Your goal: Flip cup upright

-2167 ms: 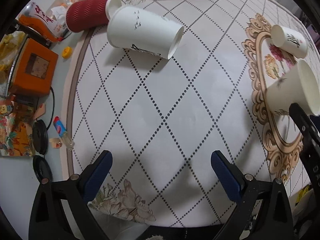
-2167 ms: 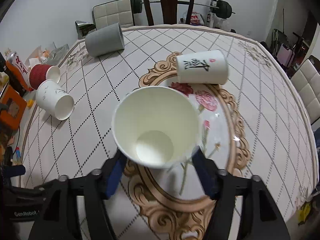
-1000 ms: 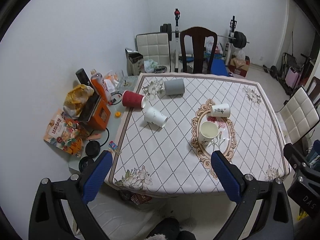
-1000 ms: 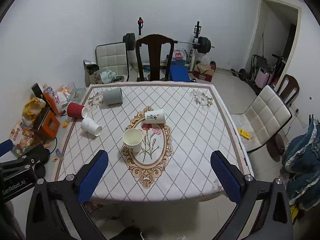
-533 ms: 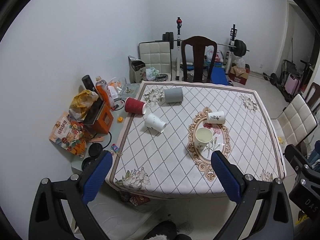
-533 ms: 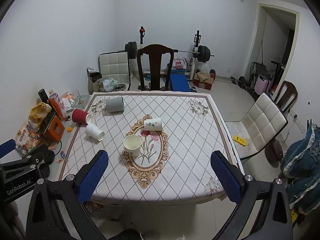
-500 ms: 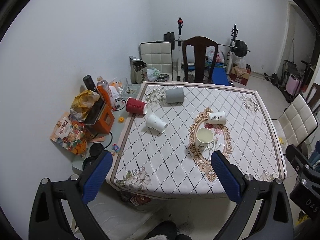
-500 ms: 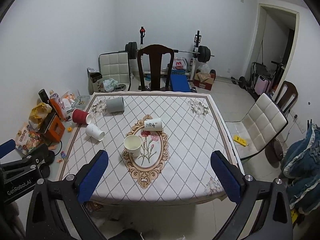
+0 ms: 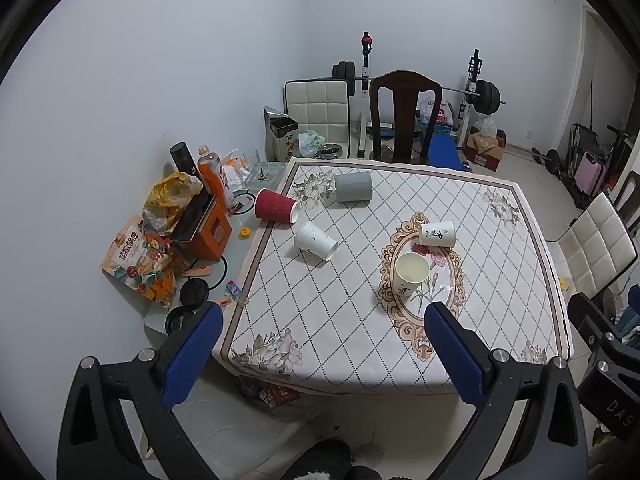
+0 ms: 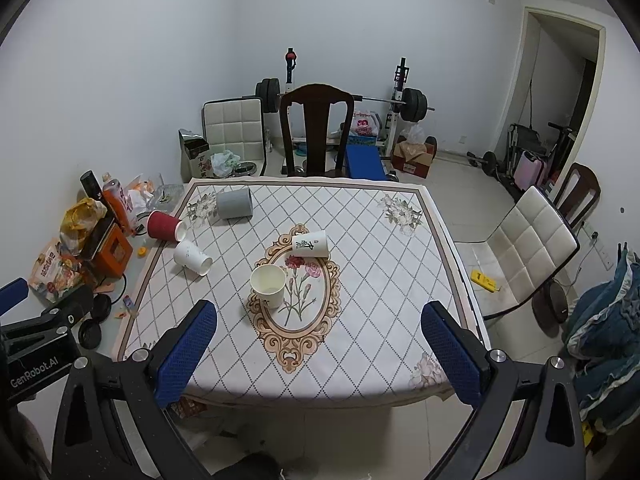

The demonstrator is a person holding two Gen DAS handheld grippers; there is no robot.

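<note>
A white paper cup (image 9: 411, 275) (image 10: 268, 285) stands upright on the oval flower pattern of the table (image 9: 360, 312) (image 10: 380, 280). Other cups lie on their sides: a white one with black writing (image 9: 437, 233) (image 10: 310, 243), a plain white one (image 9: 315, 241) (image 10: 192, 258), a red one (image 9: 277, 211) (image 10: 165, 225) and a grey one (image 9: 353, 187) (image 10: 235, 204). My left gripper (image 9: 320, 360) and right gripper (image 10: 320, 356) are both open and empty, held well back from the table's near edge.
A dark wooden chair (image 10: 316, 132) stands at the far side and a white chair (image 10: 528, 248) at the right. Snack bags, bottles and an orange box (image 9: 208, 232) clutter a side surface at the left. Gym weights (image 10: 412, 104) stand by the back wall.
Both grippers pulled far back from the table since 2.2 s ago; the right one let go of the white cup, which now stands upright. In the last half second little has moved.
</note>
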